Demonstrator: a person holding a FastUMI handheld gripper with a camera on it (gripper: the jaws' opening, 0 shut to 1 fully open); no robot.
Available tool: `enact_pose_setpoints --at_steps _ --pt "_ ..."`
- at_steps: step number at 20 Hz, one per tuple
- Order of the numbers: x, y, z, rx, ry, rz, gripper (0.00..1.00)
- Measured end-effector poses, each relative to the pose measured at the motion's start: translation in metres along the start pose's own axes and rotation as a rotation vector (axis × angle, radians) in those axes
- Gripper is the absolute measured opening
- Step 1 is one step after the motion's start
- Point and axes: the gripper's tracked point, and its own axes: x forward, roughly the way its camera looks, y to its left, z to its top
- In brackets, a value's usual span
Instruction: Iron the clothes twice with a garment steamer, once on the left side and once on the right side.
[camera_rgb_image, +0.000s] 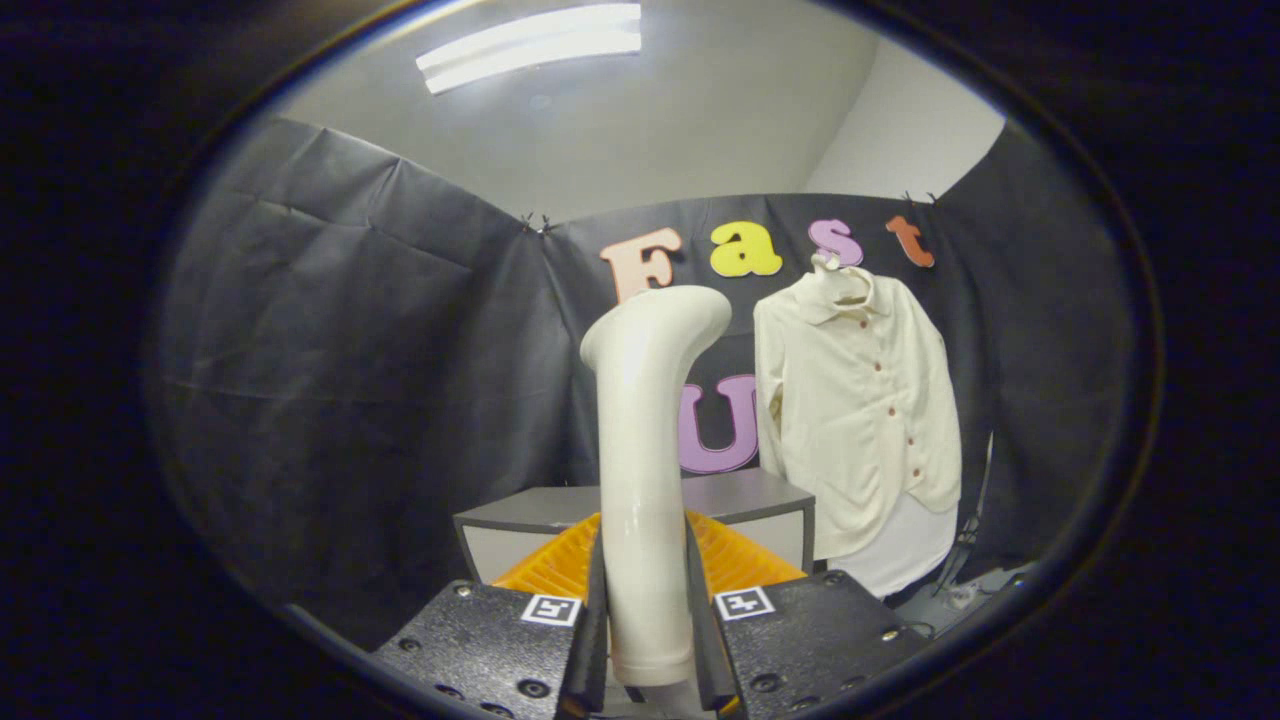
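While clamping steamer (645, 470) upright, gripper (645, 640) faces shirt (860, 420).

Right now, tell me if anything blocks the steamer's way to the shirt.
Nothing visible does. The steamer, clamped between the fingers, stands left of the hanging shirt, with open space between them.

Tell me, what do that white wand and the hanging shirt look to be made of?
The steamer wand, clamped in the gripper, looks like glossy moulded plastic: light streaks run along it. The shirt looks like soft matte woven cloth, creased and draping.
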Motion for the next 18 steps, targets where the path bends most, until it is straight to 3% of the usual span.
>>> enact_pose_setpoints --at_steps 9,18 --pt "-0.018 0.039 0.023 -0.041 -0.026 0.002 0.34" --pt "-0.021 0.039 0.031 -0.004 -0.032 0.000 0.34"
